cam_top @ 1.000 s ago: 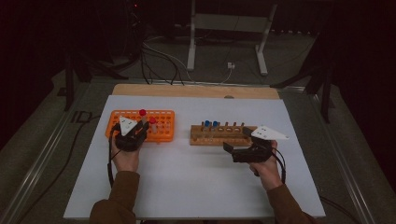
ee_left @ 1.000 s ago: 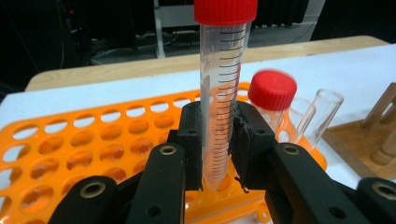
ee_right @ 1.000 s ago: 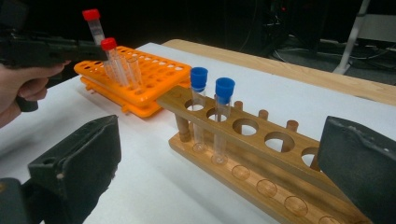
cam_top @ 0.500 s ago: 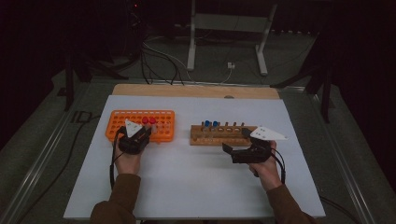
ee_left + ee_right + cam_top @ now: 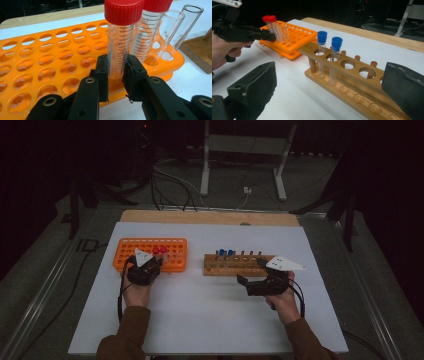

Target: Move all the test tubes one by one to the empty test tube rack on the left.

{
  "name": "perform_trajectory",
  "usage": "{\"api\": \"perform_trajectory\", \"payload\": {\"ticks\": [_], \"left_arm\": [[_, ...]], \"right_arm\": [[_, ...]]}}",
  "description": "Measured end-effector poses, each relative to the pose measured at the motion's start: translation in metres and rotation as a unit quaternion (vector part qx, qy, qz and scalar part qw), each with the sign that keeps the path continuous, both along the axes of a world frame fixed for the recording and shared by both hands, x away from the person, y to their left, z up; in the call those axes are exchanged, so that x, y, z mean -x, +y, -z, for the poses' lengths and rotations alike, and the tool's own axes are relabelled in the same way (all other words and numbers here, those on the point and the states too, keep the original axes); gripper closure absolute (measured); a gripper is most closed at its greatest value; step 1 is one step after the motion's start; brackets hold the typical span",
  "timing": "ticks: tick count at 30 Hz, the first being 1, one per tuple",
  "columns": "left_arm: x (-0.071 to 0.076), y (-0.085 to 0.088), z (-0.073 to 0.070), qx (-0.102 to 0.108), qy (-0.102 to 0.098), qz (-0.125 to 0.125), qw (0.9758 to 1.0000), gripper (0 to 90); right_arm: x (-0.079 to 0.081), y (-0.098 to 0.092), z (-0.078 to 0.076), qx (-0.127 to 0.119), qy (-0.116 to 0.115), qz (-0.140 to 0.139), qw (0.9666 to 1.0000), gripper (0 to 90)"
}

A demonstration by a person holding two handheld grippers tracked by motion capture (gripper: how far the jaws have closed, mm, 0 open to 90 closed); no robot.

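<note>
item: red-capped tube (image 5: 121,40), clear, graduated, standing upright in the orange rack (image 5: 45,75) near that rack's right end, in a hole of the front rows.

holder: left gripper (image 5: 117,72), jaws clenched on the tube's lower body, one pad on each side, just above the rack's top face; in the high view this left gripper (image 5: 145,268) sits at the rack's near edge.

key relation: the tube's long axis runs vertical, crosswise to the jaws, which come in level from the person's side. any lift has to go straight up along that axis for the tube to clear its hole.

neighbours: a second red-capped tube (image 5: 147,32) just behind and to the right, touching or nearly so; two uncapped glass tubes (image 5: 175,32) farther right, leaning.

other hand: right gripper (image 5: 261,283), jaws released and wide, nothing between them, resting on the white table (image 5: 210,320) just before the wooden rack (image 5: 352,75). that rack holds two blue-capped tubes (image 5: 329,50) at its left end, with empty holes beside them.

nearer hand: the left, already on the tube.
</note>
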State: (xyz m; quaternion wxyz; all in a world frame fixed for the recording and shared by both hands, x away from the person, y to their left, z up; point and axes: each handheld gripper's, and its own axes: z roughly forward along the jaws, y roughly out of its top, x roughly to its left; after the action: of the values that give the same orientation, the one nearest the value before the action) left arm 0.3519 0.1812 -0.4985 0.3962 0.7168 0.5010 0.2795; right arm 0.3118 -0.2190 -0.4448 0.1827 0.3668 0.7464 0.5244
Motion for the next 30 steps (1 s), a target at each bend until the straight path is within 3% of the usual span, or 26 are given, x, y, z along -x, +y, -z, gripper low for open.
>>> {"api": "perform_trajectory", "payload": {"ticks": [9, 13, 20, 30], "left_arm": [[0.006, 0.004, -0.002, 0.016, -0.006, -0.003, 0.9998, 65.6], [0.012, 0.009, -0.006, 0.038, -0.013, -0.006, 0.9992, 58.7], [0.025, 0.013, -0.015, 0.083, -0.027, 0.004, 0.9962, 39.8], [0.046, 0.001, -0.03, 0.115, -0.041, 0.034, 0.992, 16.2]], "right_arm": [[0.0, -0.002, -0.001, -0.003, 0.0, 0.001, 1.0, 0.0], [0.0, -0.002, -0.001, -0.002, -0.001, 0.001, 1.0, 0.0], [-0.002, -0.001, -0.004, -0.004, -0.004, 0.002, 1.0, 0.0], [-0.012, 0.006, -0.009, -0.002, -0.003, 0.004, 1.0, 0.0]]}}
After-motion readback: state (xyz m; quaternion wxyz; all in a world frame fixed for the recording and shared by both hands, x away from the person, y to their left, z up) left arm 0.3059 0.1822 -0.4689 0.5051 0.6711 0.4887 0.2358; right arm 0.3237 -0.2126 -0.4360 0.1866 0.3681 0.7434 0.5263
